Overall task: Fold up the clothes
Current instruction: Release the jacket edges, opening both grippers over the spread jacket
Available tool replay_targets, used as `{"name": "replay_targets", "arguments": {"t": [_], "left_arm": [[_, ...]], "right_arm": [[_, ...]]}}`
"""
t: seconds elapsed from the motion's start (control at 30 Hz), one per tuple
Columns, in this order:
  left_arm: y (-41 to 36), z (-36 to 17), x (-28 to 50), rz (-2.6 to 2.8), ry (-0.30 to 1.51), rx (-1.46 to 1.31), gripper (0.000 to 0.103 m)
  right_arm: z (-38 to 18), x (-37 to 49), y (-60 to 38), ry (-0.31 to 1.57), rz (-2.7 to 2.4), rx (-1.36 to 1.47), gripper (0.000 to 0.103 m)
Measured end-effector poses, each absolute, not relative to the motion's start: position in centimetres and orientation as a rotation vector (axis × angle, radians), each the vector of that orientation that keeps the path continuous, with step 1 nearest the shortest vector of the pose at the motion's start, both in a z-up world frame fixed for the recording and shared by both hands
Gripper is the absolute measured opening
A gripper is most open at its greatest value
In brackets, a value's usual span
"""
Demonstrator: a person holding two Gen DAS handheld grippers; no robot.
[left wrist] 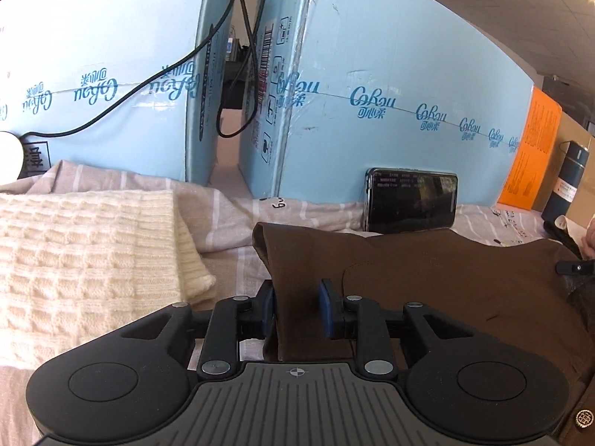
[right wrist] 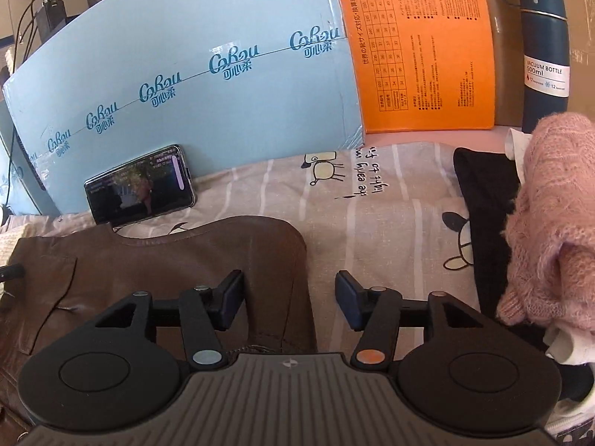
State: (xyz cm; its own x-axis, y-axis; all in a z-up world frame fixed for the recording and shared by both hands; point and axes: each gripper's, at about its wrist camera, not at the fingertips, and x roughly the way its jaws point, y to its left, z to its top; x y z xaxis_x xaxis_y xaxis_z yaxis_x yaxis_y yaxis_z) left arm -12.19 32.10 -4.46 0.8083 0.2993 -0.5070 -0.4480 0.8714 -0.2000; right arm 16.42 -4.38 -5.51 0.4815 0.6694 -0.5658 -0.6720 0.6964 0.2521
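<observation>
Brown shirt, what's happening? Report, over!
Left gripper open astride brown shirt edge. Right gripper open, over its other edge. Phone behind, clear.

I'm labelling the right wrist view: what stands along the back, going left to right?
Phone → light blue carton → orange box → dark blue vacuum bottle.

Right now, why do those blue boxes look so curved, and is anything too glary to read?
Left wrist view: the fisheye lens bows the blue boxes; the phone screen is dim. Right wrist view: same bending, and the phone shows reflections, but the bottle label stays readable.
</observation>
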Motion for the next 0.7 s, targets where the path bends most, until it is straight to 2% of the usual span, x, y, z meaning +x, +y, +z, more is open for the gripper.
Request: {"name": "replay_targets", "arguments": {"t": [0.03, 0.1, 0.23, 0.37, 0.53, 0.7], "left_arm": [[32.1, -4.4, -12.9, 0.389, 0.467, -0.359, 0.043], [32.3, -4.1, -14.9, 0.336, 0.432, -0.442, 0.061], [31.1, -3.5, -19.7, 0.297, 0.381, -0.507, 0.067], [28.4, -3.4, -24.2, 0.29, 0.371, -0.473, 0.081], [24.7, -4.4, -26.9, 0.277, 0.451, -0.396, 0.085], [21.9, -5.5, -27.7, 0.164, 0.505, -0.337, 0.086]], "right_arm": [[-5.4, 16.4, -4.8, 0.686, 0.821, 0.003, 0.057], [-5.1, 16.2, -5.7, 0.678, 0.824, 0.013, 0.064], [-4.2, 15.1, -7.5, 0.632, 0.843, 0.023, 0.073], [-3.0, 13.1, -9.0, 0.563, 0.871, 0.028, 0.082], [-1.8, 8.7, -10.1, 0.489, 0.957, -0.01, 0.088], [-0.9, 3.3, -9.4, 0.478, 1.081, -0.07, 0.089]]}}
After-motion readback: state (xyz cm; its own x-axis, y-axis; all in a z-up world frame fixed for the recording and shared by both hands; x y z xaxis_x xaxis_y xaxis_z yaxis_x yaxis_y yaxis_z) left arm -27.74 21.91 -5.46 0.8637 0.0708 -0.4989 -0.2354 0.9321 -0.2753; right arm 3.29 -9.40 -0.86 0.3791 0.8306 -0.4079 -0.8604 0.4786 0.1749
